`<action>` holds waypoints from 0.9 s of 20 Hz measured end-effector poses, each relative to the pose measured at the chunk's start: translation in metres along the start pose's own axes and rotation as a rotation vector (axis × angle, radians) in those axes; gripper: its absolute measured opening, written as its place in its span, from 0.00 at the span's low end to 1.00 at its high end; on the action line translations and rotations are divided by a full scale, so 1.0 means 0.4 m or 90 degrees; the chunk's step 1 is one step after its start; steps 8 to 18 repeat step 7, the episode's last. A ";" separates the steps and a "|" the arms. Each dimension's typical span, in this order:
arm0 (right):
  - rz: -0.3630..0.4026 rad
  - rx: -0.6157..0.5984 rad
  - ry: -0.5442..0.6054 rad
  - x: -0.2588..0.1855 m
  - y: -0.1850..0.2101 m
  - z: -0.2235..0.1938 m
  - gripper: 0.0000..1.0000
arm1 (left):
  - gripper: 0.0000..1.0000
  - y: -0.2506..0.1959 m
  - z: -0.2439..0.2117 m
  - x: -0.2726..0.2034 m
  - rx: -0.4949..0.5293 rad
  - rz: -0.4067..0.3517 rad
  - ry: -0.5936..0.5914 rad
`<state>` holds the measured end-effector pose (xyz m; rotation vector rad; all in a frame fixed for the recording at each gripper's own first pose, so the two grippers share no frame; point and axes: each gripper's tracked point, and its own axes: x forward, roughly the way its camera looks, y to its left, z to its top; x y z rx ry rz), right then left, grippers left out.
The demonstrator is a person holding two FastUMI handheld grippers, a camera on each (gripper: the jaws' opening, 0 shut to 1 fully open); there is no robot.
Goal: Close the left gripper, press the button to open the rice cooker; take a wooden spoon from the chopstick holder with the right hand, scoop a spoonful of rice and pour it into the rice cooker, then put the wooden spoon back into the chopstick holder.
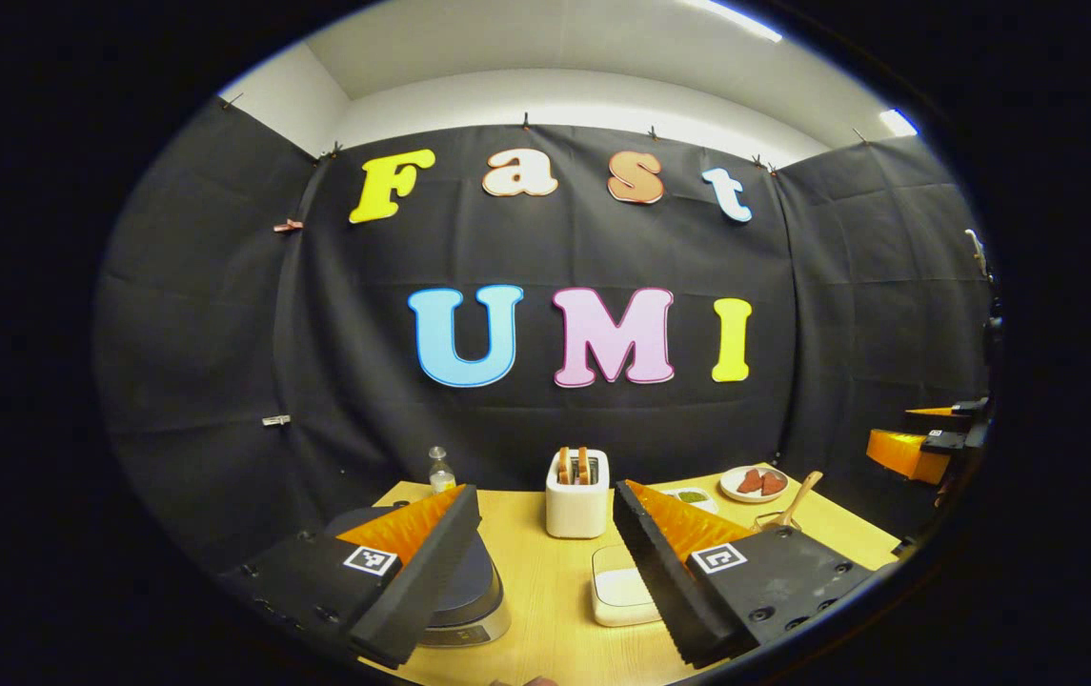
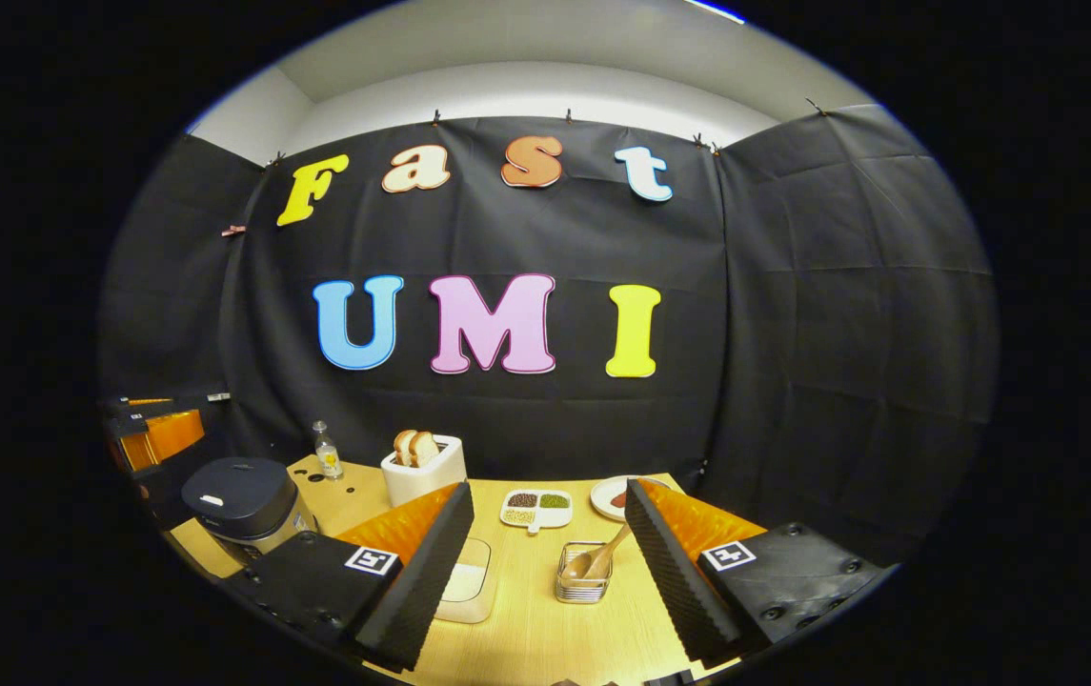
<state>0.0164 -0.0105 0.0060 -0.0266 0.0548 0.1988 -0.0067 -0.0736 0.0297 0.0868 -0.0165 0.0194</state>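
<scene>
Cooker (image 2: 242, 503) sits shut at table's left edge, spoon (image 2: 602, 560) in holder (image 2: 584, 576) mid-table, tilted. Left gripper (image 1: 545, 562) fingers wide apart above cooker, right gripper (image 2: 550, 562) also spread. Risk: pressing button with open fingers, likely slips off. No readable labels, just square markers on fingers.

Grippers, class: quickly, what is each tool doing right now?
Left tool: open, holding nothing, above the table near the rice cooker.
Right tool: open, holding nothing.
</scene>
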 end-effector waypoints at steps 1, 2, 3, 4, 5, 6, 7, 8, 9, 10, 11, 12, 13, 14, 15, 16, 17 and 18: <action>0.010 0.006 0.004 0.003 -0.003 -0.009 0.99 | 0.96 0.002 -0.012 -0.008 -0.006 0.019 0.007; 0.019 0.015 0.002 0.008 0.001 -0.005 1.00 | 0.95 -0.001 -0.013 -0.015 -0.012 0.031 0.008; 0.020 0.019 0.002 0.012 -0.006 -0.004 1.00 | 0.96 -0.009 -0.013 -0.013 -0.019 0.037 0.011; 0.020 0.023 0.008 0.011 -0.015 -0.014 0.99 | 0.96 -0.017 -0.022 -0.015 -0.024 0.041 0.021; 0.021 0.027 0.010 0.010 -0.020 -0.019 0.99 | 0.96 -0.020 -0.037 -0.020 -0.025 0.046 0.033; 0.022 0.028 0.013 0.009 -0.024 -0.022 1.00 | 0.96 -0.023 -0.042 -0.021 -0.024 0.048 0.042; 0.022 0.025 0.015 0.007 -0.026 -0.029 1.00 | 0.96 -0.021 -0.042 -0.026 -0.023 0.052 0.044; 0.022 0.025 0.015 0.007 -0.026 -0.029 1.00 | 0.96 -0.021 -0.042 -0.026 -0.023 0.052 0.044; 0.022 0.025 0.015 0.007 -0.026 -0.029 1.00 | 0.96 -0.021 -0.042 -0.026 -0.023 0.052 0.044; 0.022 0.025 0.015 0.007 -0.026 -0.029 1.00 | 0.96 -0.021 -0.042 -0.026 -0.023 0.052 0.044; 0.022 0.025 0.015 0.007 -0.026 -0.029 1.00 | 0.96 -0.021 -0.042 -0.026 -0.023 0.052 0.044; 0.022 0.025 0.015 0.007 -0.026 -0.029 1.00 | 0.96 -0.021 -0.042 -0.026 -0.023 0.052 0.044; 0.022 0.025 0.015 0.007 -0.026 -0.029 1.00 | 0.96 -0.021 -0.042 -0.026 -0.023 0.052 0.044; 0.022 0.025 0.015 0.007 -0.026 -0.029 1.00 | 0.96 -0.021 -0.042 -0.026 -0.023 0.052 0.044; 0.022 0.025 0.015 0.007 -0.026 -0.029 1.00 | 0.96 -0.021 -0.042 -0.026 -0.023 0.052 0.044; 0.022 0.025 0.015 0.007 -0.026 -0.029 1.00 | 0.96 -0.021 -0.042 -0.026 -0.023 0.052 0.044; 0.022 0.025 0.015 0.007 -0.026 -0.029 1.00 | 0.96 -0.021 -0.042 -0.026 -0.023 0.052 0.044; 0.022 0.025 0.015 0.007 -0.026 -0.029 1.00 | 0.96 -0.021 -0.042 -0.026 -0.023 0.052 0.044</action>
